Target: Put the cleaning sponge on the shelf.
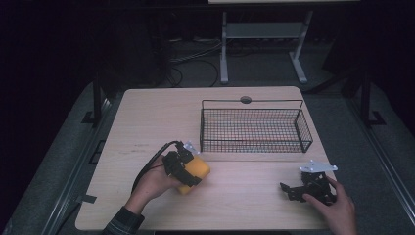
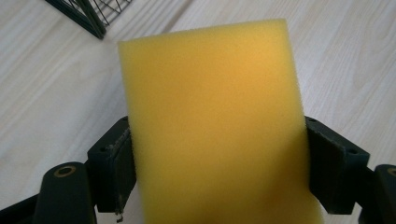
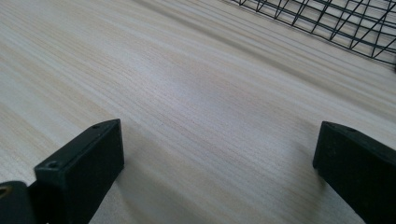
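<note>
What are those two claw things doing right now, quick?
Left gripper: closed on the yellow sponge, holding it.
Right gripper: open, nothing between its jaws, over the table.

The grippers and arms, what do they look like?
Both grippers are black. The left gripper trails a black cable with a thin red wire beside it. The right gripper carries a grey three-cornered plate on top. Blocky black fingers have small screw holes. The left forearm wears a dark plaid sleeve.
</note>
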### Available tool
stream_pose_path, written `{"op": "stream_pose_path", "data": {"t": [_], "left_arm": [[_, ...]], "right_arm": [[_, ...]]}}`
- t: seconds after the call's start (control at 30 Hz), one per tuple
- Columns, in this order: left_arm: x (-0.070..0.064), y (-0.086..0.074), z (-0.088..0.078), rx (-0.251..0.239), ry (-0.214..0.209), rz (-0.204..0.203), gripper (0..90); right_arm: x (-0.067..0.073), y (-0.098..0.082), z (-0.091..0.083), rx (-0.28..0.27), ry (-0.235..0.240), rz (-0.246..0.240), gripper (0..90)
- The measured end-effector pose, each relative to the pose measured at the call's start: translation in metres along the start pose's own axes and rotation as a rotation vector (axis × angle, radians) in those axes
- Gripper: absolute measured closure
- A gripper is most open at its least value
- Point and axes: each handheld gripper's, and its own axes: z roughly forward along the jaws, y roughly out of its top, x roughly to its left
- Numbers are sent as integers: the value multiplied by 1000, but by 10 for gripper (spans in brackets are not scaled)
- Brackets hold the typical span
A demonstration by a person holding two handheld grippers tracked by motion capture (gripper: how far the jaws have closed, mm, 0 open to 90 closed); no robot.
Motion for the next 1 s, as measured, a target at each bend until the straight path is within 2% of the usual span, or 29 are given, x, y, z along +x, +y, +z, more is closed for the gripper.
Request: {"op": "stream_pose_path", "data": {"t": [0.4, 0.67, 1.0], "left_arm": [[4, 14, -14, -21, -6, 24, 212], [7, 26, -20, -38, -27, 36, 212], [9, 42, -31, -51, -24, 57, 213]], "right_arm": [[0, 0, 0, -1, 1, 2, 13], [0, 0, 0, -1, 2, -1, 13], [0, 0, 0, 0, 0, -1, 13]]}}
